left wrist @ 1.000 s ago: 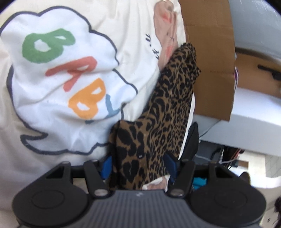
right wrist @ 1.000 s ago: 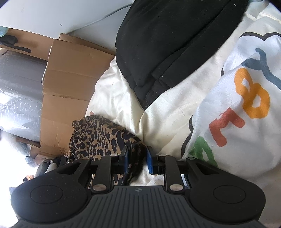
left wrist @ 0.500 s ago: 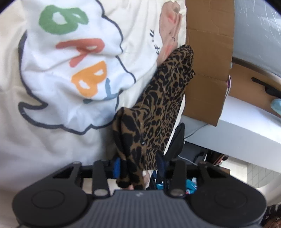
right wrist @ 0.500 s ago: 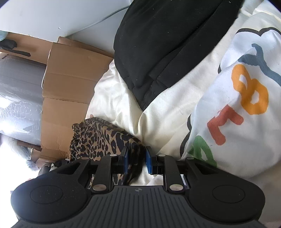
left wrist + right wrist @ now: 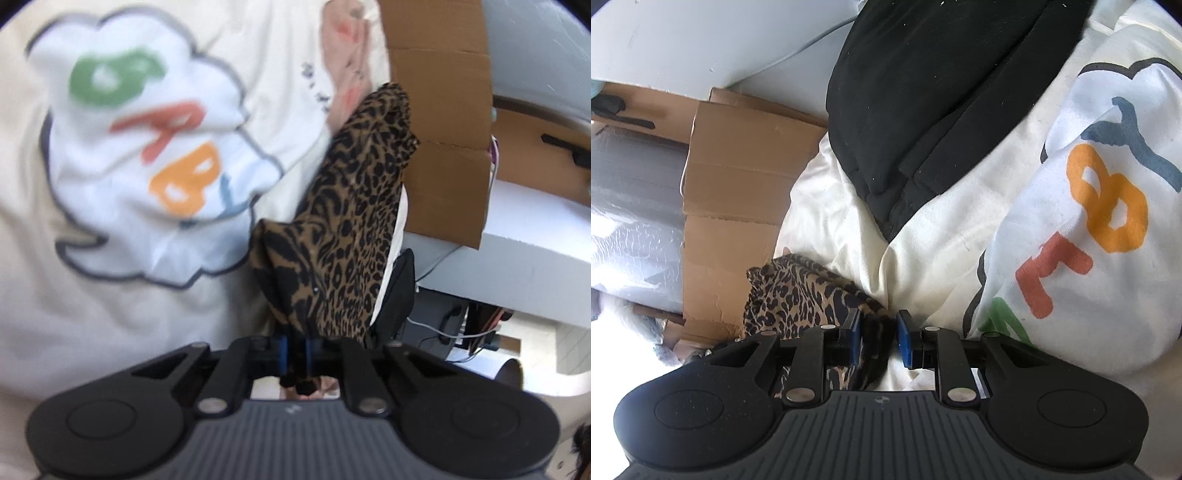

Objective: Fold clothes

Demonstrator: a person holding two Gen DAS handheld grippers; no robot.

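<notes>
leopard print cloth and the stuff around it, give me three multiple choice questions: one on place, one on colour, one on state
1. In the right wrist view, what lies above the leopard print cloth?
A a black garment
B a red towel
C a blue bucket

2. What colour is the topmost letter on the white printed fabric in the left wrist view?
A purple
B green
C black

3. What is between the left claw's blue pads?
A cardboard
B nothing
C leopard print cloth

A: the black garment fills the upper frame.
B: the top letter is green.
C: the pads pinch a fold of it.

Two garments [image 5: 798, 295] [image 5: 942, 92], one cardboard box [image 5: 738, 177]
</notes>
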